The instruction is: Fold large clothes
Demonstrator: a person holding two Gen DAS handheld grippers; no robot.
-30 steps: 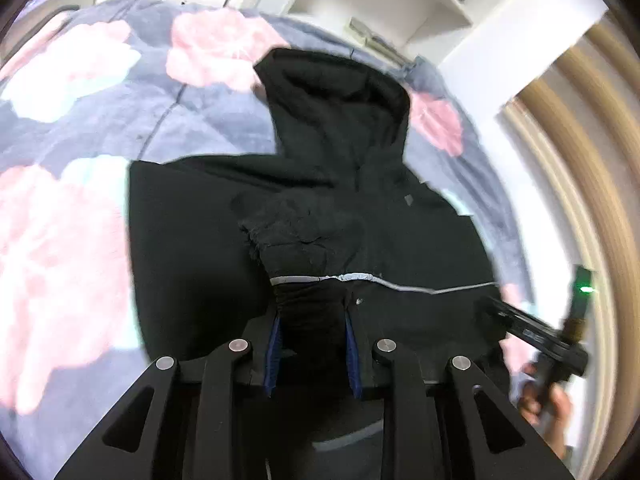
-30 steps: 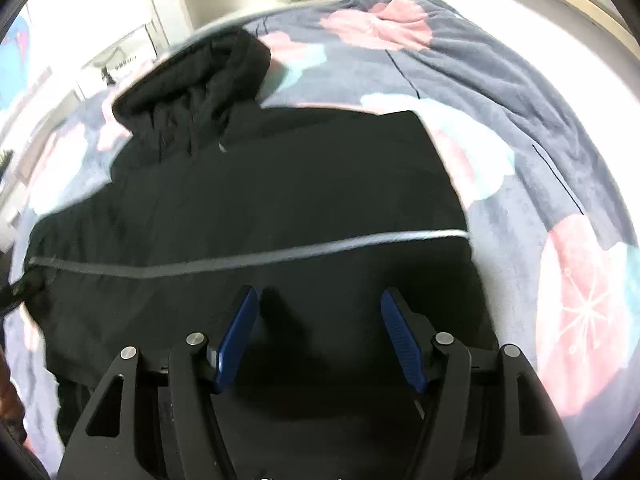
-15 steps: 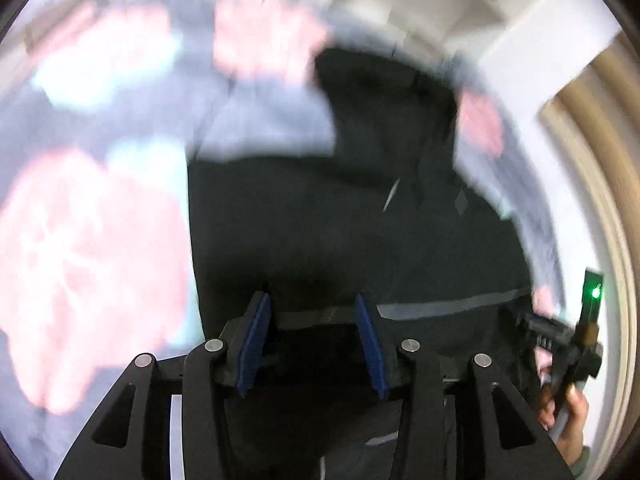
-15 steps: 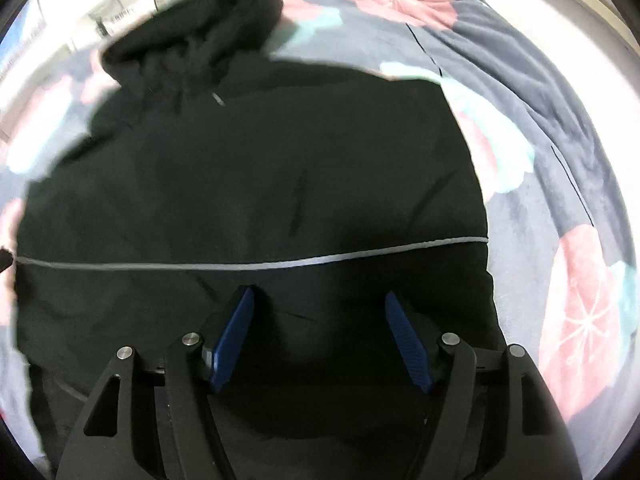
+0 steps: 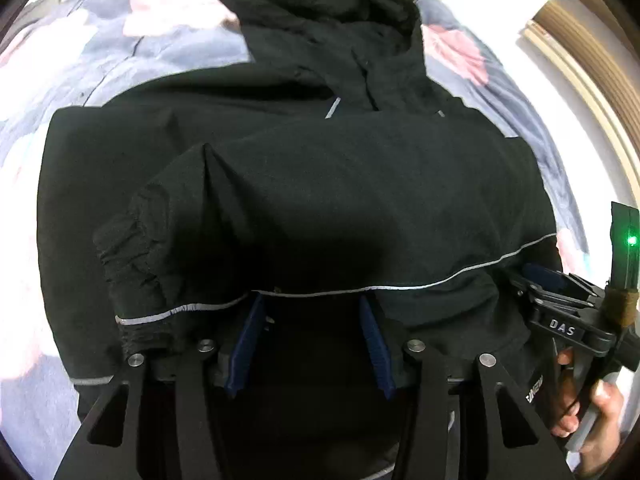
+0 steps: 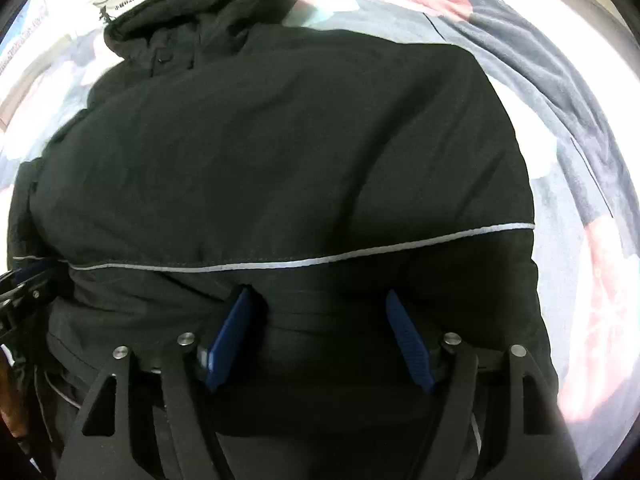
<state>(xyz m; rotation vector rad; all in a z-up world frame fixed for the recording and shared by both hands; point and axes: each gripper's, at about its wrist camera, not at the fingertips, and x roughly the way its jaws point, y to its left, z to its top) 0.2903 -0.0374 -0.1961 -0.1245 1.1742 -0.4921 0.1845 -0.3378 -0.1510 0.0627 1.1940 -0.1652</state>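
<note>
A large black hooded jacket (image 5: 340, 184) with a thin grey reflective stripe lies on the flowered bedspread, hood at the far end; it fills the right wrist view too (image 6: 280, 152). A sleeve with a gathered cuff (image 5: 128, 252) lies folded across its front. My left gripper (image 5: 310, 304) is open, its blue pads on either side of the lower jacket fabric by the stripe. My right gripper (image 6: 318, 300) is open, low over the jacket's lower part. The right gripper also shows at the right edge of the left wrist view (image 5: 560, 300).
The grey bedspread with pink and pale flowers (image 5: 168, 36) surrounds the jacket (image 6: 580, 160). A white wall and a wooden rail (image 5: 580, 72) stand at the right. A person's hand (image 5: 588, 408) holds the right gripper's handle.
My left gripper let go of the sleeve and opened; the sleeve now lies across the jacket. Both grippers have moved closer and lower over the jacket's lower part.
</note>
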